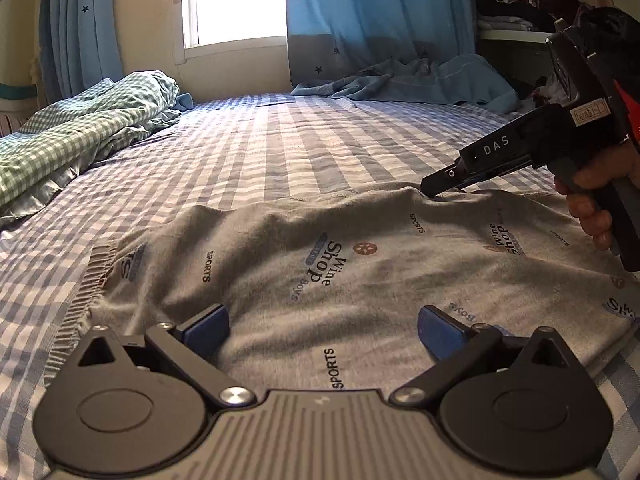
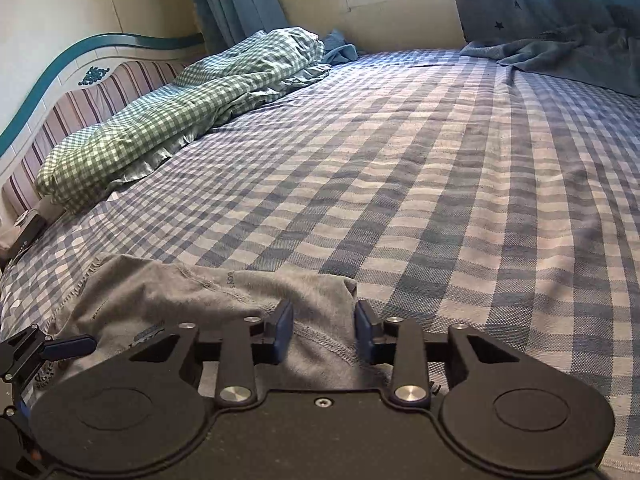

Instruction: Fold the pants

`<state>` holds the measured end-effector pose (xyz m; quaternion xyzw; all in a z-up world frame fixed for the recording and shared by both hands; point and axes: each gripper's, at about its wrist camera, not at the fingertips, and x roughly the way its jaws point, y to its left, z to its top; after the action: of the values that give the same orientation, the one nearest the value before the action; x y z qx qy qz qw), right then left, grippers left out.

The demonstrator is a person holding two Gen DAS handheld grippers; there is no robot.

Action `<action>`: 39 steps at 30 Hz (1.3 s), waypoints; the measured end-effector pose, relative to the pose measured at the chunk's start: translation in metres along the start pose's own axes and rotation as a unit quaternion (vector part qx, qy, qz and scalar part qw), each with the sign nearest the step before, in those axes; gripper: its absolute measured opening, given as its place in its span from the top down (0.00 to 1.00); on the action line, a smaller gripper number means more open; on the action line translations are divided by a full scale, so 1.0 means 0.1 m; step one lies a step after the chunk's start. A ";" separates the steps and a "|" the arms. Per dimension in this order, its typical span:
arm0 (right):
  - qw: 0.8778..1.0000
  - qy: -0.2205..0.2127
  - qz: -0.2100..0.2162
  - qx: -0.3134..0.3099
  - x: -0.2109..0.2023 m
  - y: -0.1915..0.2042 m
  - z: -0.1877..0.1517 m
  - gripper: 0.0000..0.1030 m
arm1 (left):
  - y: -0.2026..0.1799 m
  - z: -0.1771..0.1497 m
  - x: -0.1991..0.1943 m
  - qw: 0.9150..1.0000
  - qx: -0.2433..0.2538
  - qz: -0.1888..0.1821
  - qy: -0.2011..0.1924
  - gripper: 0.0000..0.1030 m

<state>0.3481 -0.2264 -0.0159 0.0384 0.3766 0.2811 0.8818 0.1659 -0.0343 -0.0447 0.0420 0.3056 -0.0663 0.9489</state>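
Left hand-held gripper (image 1: 323, 330) spread wide over pants (image 1: 360, 272) | right hand-held gripper (image 2: 323, 330) part-closed astride pants edge, contact unclear

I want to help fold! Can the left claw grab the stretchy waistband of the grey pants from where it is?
Probably yes. The left claw hangs wide open over the grey pants, and the waistband lies uncovered just beside it, with nothing between.

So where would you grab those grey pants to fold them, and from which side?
Judging by how the grey pants lie flat on the checked bedsheet, probably grip the far edge near its corner, where fabric humps up slightly. Come from above and the near side, as the right gripper does, its jaws straddling that seamed edge.
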 end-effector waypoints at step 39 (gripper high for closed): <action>0.999 0.010 -0.009 0.049 0.33 -0.10 0.16 0.92 | 0.08 0.05 0.03 1.000 -0.010 -0.010 0.009 0.00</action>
<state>0.3825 -0.2154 -0.0285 0.0752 0.3994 0.2549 0.8774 0.1725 -0.0276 -0.0425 0.0300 0.3147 -0.0727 0.9459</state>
